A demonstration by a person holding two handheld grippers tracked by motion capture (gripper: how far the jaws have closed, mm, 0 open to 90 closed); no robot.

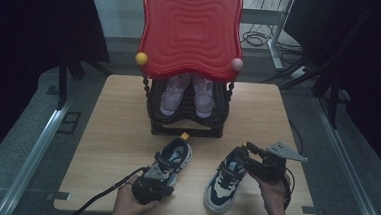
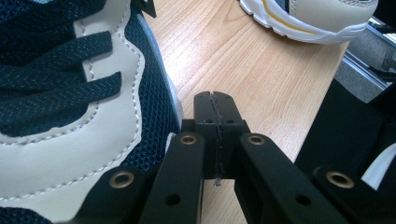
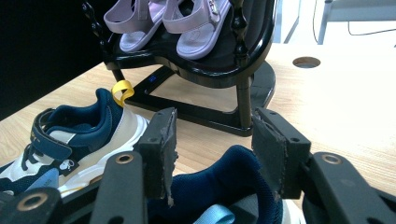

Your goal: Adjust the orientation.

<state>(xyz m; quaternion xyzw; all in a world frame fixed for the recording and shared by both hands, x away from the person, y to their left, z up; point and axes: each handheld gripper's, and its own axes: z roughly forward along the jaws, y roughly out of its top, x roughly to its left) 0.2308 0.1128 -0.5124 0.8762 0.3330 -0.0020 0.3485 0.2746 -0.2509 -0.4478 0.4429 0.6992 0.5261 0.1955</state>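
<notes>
Two navy-and-cream sneakers lie on the wooden table. The left sneaker has its toe toward the person; its laced side looms at the left of the left gripper view. My left gripper rests beside that toe, shut with nothing between its pads. The right sneaker has its heel away from the person. My right gripper stands open astride that heel, whose navy collar rises between the pads. The left sneaker, with a yellow heel loop, lies beyond.
A black shoe rack stands at the back middle of the table, under a wavy red top. A pair of lilac sandals sits on its shelf. Bare wood flanks the rack.
</notes>
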